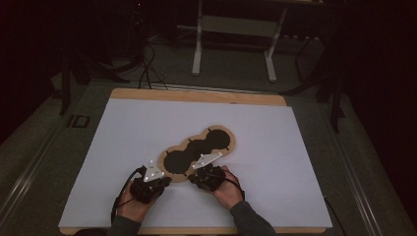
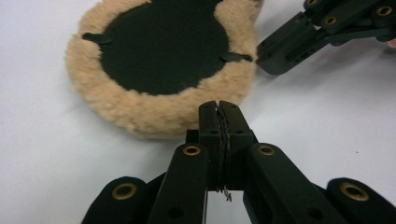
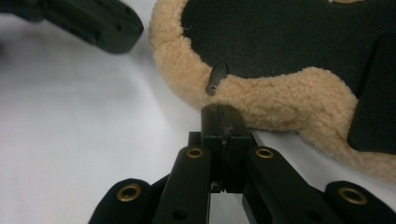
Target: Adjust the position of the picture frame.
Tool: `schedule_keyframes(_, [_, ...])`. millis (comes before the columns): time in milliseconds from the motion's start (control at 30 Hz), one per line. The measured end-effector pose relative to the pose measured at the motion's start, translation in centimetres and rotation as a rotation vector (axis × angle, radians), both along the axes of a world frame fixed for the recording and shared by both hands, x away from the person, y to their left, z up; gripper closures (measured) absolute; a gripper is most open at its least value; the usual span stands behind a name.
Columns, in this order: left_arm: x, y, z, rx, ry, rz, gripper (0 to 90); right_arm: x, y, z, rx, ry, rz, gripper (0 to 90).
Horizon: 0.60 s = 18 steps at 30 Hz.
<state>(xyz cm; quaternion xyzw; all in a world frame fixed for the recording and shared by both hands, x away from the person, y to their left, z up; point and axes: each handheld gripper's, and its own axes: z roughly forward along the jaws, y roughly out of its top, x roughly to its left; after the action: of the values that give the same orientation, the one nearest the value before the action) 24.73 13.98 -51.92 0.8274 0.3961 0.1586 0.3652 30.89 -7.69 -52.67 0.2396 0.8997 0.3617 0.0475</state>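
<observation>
A tan fleece pad (image 1: 199, 152) with three round black patches in a row lies flat on the white surface (image 1: 123, 142), stretched diagonally; no container stands here and nothing rests on the pad.

The left gripper (image 2: 219, 109) sits at the pad's near-left end, its jaws pressed together with nothing between them, the tips just short of the fleece rim. In the high view the left gripper (image 1: 158, 178) is held low by a hand coming up from the bottom edge.

The right gripper (image 3: 219, 112) is at the pad's near side, to the right of the left one, its jaws likewise closed on nothing, tips right at the fleece edge below a small black tab (image 3: 217, 77). In the high view the right gripper (image 1: 199, 172) points at the pad.

Beyond the pad, the wooden rim of the surface shows, then a dark floor with cables (image 1: 147, 69) and a white frame's legs (image 1: 233, 44).
</observation>
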Motion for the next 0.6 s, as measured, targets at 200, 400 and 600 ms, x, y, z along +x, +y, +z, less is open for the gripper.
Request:
schedule_keyframes(200, [0.4, -0.1, -0.2, 0.017, 0.004, 0.004, 89.0, 0.5, 0.5, -0.3, 0.029, 0.004, -0.01, 90.0])
schedule_keyframes(400, [0.8, -0.3, -0.4, 0.051, 0.006, 0.009, 88.9, 0.8, 1.1, -0.1, 0.021, -0.011, -0.014, 90.0])
schedule_keyframes(600, [1.2, -0.5, -0.7, 0.056, 0.012, 0.012, 88.8, 1.8, -0.7, 2.4, 0.083, -0.074, -0.09, 90.0])
